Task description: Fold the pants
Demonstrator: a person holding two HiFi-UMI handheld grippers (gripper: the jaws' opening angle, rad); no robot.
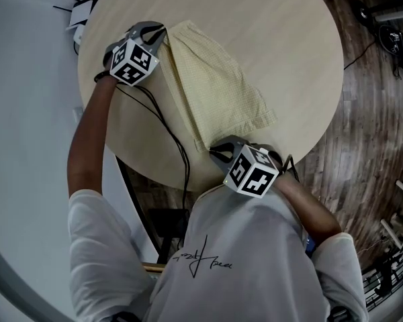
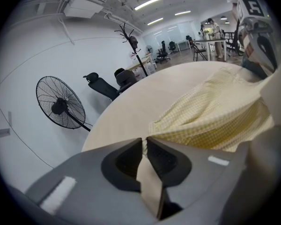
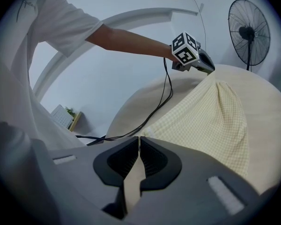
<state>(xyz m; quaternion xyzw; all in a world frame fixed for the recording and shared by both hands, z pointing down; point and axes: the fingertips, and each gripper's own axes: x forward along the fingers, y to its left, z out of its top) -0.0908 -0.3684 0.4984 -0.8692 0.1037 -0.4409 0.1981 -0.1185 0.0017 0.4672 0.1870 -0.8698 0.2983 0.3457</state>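
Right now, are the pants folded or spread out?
Folded lengthwise, it seems: the pants show one leg's outline on the table; left gripper and right gripper pinch its long edge.

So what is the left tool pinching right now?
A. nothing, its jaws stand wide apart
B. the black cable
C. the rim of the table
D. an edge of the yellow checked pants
D: in the left gripper view the left tool has its jaws nearly together with an edge of the yellow checked pants caught between the tips; the rest of the cloth lies on the round table.
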